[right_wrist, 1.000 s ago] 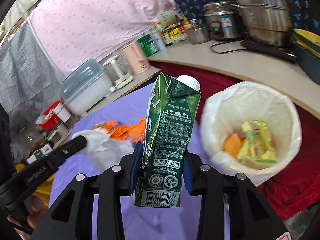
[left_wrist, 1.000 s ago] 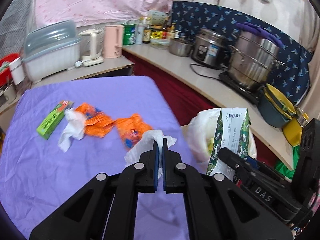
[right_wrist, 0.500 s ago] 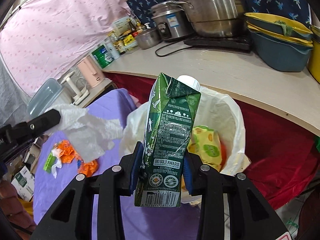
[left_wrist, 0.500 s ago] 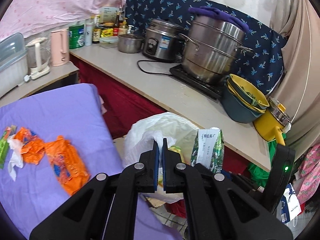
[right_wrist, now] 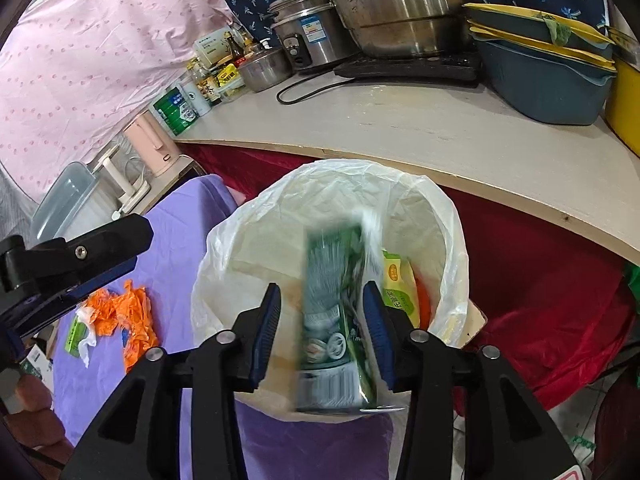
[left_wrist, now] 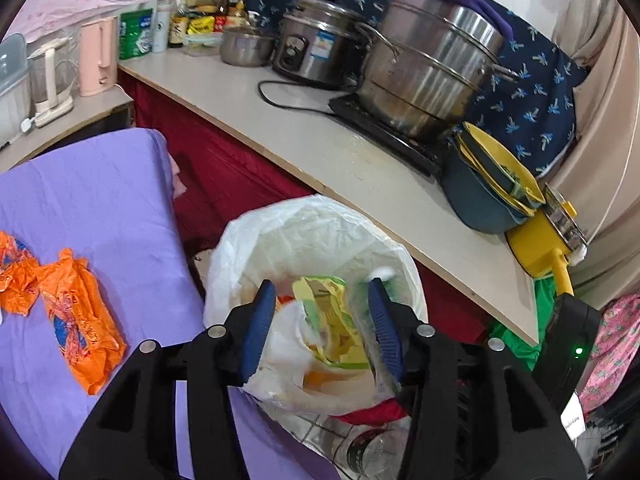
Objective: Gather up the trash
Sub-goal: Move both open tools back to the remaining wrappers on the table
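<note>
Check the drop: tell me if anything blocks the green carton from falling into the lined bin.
Nothing visible does. The right gripper has just been opening, and the green carton, motion-blurred, is between its pads directly over the open white-lined bin. Only trash already inside, like the yellow-green pack, lies below.

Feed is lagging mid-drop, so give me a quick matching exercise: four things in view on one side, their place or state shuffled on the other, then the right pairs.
Things:
1. green carton
2. orange wrappers
3. steel steamer pot
4. right hand-held gripper

Place or state:
A. lying on the purple cloth
B. jaws apart, not pressing on anything
C. motion-blurred, over the white bin liner
D. on the black cooktop on the counter

Pairs: 1-C, 2-A, 3-D, 4-B. The right gripper's jaws have just been opening, with the carton between them but free.
</note>
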A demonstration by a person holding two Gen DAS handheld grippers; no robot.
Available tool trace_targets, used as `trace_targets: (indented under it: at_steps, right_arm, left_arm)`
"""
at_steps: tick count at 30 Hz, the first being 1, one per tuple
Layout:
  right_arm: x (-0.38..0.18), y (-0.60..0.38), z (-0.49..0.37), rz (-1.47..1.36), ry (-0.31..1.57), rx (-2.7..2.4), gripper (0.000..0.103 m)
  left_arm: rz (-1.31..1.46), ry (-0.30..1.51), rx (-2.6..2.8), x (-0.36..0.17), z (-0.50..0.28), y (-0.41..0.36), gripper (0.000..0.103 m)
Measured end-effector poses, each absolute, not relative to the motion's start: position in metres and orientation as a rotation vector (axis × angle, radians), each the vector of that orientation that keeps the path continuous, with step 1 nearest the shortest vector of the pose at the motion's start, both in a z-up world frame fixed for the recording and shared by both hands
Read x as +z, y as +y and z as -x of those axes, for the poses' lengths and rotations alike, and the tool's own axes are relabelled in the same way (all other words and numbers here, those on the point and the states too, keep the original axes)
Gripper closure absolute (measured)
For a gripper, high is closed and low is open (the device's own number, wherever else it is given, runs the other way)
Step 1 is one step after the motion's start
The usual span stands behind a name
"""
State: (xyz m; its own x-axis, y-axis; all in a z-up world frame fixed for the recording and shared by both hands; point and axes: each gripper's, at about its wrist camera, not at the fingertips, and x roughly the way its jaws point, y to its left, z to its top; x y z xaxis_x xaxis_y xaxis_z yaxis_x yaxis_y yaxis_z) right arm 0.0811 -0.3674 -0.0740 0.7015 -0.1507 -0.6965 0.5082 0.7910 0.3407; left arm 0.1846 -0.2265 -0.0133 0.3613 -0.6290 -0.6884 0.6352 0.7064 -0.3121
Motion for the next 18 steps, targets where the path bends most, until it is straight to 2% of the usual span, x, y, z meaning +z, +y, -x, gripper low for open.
trace_targets:
  at_steps: [2, 5, 18]
  right_arm:
    - [-0.068, -0.365, -0.08, -0.537, 0.687, -0.395, 0.052]
    - [-0.057, -0.362, -0.079, -0.529, 0.659, -0.39, 0.05]
    - [-0.021, -0.328, -0.076, -0.487, 0.602, -0.321, 0.047]
  left_arm:
    - [-0.008, 0.881, -0.805, -0.012, -0.187, -0.222, 0.057]
    - [-0.002, 0.871, -0.764, -0.009, -0.192, -0.211, 0.054]
    - [0.022, 0.832, -0.629, -0.002, -0.199, -0.15, 0.054]
